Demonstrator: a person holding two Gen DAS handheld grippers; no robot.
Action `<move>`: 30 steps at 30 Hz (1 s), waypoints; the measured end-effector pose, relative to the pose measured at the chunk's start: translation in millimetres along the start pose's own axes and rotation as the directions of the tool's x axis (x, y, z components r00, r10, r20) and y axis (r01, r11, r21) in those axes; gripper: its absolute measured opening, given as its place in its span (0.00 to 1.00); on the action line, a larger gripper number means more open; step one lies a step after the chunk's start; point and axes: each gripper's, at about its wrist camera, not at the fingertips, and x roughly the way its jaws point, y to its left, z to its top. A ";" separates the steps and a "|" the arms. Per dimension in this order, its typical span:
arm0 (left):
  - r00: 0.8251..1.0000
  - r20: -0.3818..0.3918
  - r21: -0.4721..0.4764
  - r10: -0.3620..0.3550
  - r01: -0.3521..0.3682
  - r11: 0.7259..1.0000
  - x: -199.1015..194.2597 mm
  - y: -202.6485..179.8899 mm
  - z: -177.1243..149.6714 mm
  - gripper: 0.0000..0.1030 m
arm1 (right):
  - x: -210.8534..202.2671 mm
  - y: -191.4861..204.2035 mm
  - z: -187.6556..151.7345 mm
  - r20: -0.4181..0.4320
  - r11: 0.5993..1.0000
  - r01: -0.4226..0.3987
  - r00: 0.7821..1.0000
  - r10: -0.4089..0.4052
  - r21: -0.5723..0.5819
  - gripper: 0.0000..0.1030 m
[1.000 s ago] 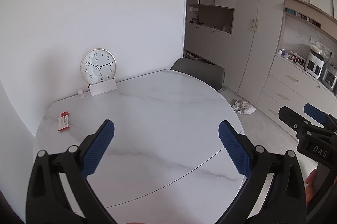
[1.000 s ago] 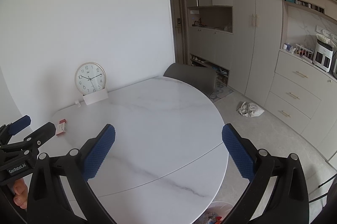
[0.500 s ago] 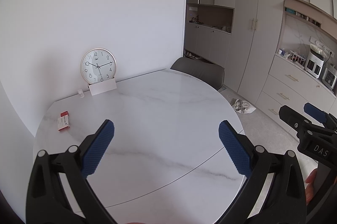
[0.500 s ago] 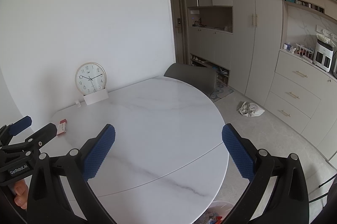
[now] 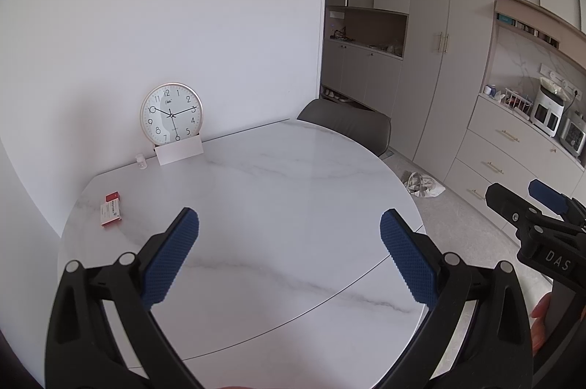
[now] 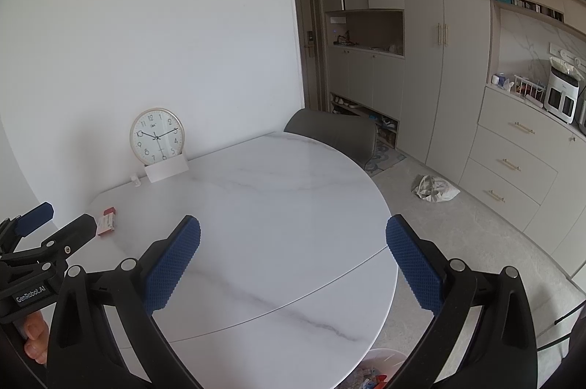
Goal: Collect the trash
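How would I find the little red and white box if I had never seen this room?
Look at the round white marble table pushed against the wall, where a clock stands. The little box lies flat near the table's left edge, well in front of the clock. It is the only thing with red on the tabletop; the card by the clock is plain white.

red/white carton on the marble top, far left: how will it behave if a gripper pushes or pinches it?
The small carton lies flat, so tipping or rolling seems unlikely. The marble table looks glossy, so it will probably slide when nudged. Being thin cardboard, it is likely light and may crush under a hard pinch.
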 end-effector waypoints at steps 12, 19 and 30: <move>1.000 -0.005 -0.007 0.002 -0.002 1.000 1.7 1.8 -3.0 0.92 | 1.2 1.5 -1.0 -0.003 1.000 0.003 1.000 -0.003 0.001 0.98; 1.000 0.013 0.010 0.027 -0.027 1.000 3.6 0.1 -6.6 0.92 | 1.3 1.0 -3.3 -0.005 1.000 0.003 1.000 -0.003 0.004 0.98; 1.000 0.013 0.004 0.028 -0.028 1.000 5.2 4.5 -6.2 0.92 | 0.1 0.3 -6.4 -0.007 1.000 0.006 1.000 -0.006 0.005 0.98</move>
